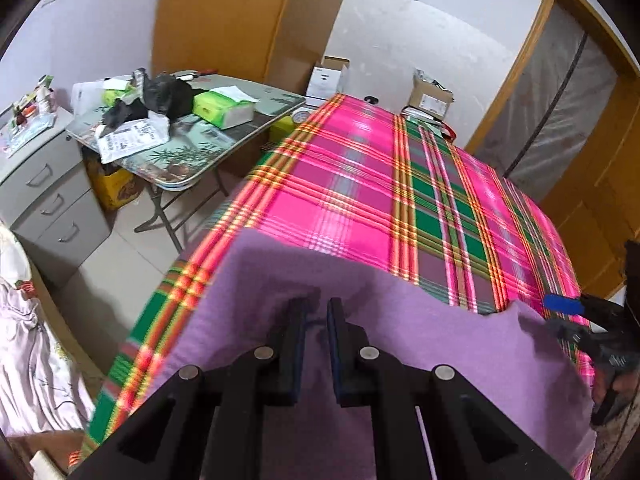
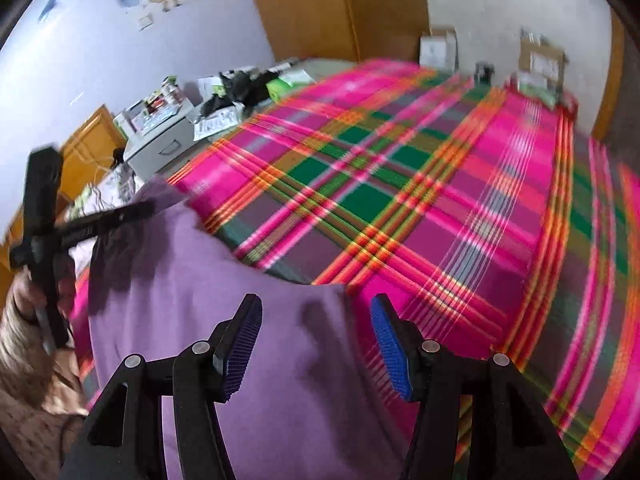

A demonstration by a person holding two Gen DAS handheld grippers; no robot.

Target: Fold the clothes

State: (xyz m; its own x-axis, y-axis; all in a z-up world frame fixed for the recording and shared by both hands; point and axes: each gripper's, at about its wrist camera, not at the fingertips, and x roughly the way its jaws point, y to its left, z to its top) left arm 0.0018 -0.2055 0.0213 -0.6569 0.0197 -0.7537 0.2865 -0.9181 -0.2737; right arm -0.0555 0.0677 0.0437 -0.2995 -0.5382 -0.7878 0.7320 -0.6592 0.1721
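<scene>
The purple garment [image 2: 248, 360] is spread on the plaid bed [image 2: 460, 208], pinched at its edge by the nearly closed left gripper [image 1: 316, 320], its free corner lying at 12 o'clock between the spread, empty right gripper [image 2: 316, 344].

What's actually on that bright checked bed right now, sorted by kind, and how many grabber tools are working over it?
Purple garment: 1, lying on the near part of the plaid bedspread
Plaid bedspread: 1
Grabber tools: 2, the left gripper nearly closed over purple fabric, the right gripper open above the garment's edge
Total: 4
</scene>
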